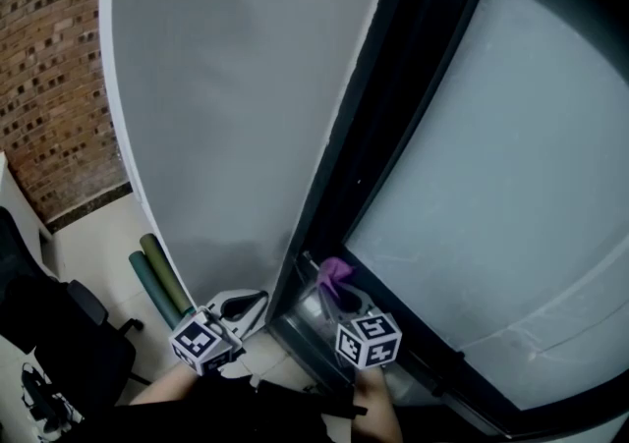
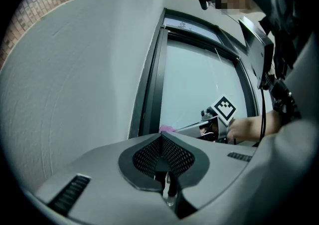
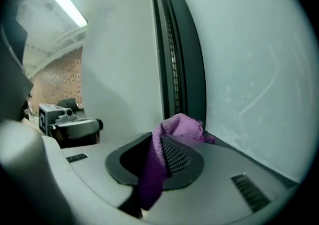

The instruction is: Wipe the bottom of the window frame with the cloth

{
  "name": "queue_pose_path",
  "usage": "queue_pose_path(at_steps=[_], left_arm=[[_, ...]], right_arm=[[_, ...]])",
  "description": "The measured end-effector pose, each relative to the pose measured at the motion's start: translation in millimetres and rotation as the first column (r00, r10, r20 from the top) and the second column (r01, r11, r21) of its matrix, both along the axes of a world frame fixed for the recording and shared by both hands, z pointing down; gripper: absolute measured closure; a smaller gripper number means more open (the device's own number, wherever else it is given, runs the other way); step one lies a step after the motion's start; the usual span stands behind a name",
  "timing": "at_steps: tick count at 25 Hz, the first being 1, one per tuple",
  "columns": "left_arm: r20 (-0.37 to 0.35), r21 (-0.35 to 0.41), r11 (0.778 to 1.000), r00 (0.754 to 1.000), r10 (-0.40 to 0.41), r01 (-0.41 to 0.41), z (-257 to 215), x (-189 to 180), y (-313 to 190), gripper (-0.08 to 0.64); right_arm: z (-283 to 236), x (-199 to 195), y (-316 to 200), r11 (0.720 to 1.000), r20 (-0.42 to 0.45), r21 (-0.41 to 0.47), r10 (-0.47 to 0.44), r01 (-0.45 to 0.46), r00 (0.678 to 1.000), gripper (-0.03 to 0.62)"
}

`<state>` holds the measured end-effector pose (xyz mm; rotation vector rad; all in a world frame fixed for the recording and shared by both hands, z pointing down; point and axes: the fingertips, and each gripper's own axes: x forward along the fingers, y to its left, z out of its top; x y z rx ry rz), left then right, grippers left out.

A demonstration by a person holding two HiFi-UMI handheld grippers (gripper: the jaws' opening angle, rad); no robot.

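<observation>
A purple cloth is pinched in my right gripper, which is shut on it. In the right gripper view the cloth bunches over the jaw tips and hangs down between them, close against the dark window frame where it meets the frosted glass. The frame's bottom rail runs just right of that gripper. My left gripper is shut on nothing and hangs in front of the white wall panel, left of the frame. In the left gripper view the jaws meet, with the cloth beyond them.
Two green rolled tubes lean at the foot of the wall panel. A black office chair stands at the lower left, below a brick wall. The person's hands show at the bottom edge.
</observation>
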<state>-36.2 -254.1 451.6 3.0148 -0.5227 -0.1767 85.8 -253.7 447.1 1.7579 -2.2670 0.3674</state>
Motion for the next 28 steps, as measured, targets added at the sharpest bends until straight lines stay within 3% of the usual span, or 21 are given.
queue_pose_path(at_steps=[2,5,11,18,28], left_arm=[[-0.001,0.013,1.000,1.000,-0.006,0.006,-5.5,0.2,-4.6,0.560],[-0.009,0.015,1.000,1.000,-0.021,0.021,-13.8,3.9,-15.0,0.560],[-0.004,-0.009,1.000,1.000,-0.010,0.010,-10.1,0.1,-4.9,0.560],[-0.009,-0.010,0.999,0.999,0.046,-0.046,-11.1,13.3,5.3,0.560],[-0.008,-0.014,0.995,0.995,0.101,-0.101,-14.4,21.9,17.3,0.560]], right_arm=[[-18.3,-7.7,6.4,0.994,0.066,0.096,-0.061,0.055,0.996,0.528],[-38.5,-12.3,12.0,0.967,0.071,0.219,-0.153,0.134,0.986,0.528],[-43.5,-22.4,39.7,0.938,0.054,0.311,-0.176,0.151,0.983,0.529],[-51.4,-8.7,59.6,0.934,0.101,0.350,-0.113,0.071,0.988,0.534],[-41.4,-1.0,86.4,0.945,0.138,0.327,-0.071,0.022,0.988,0.534]])
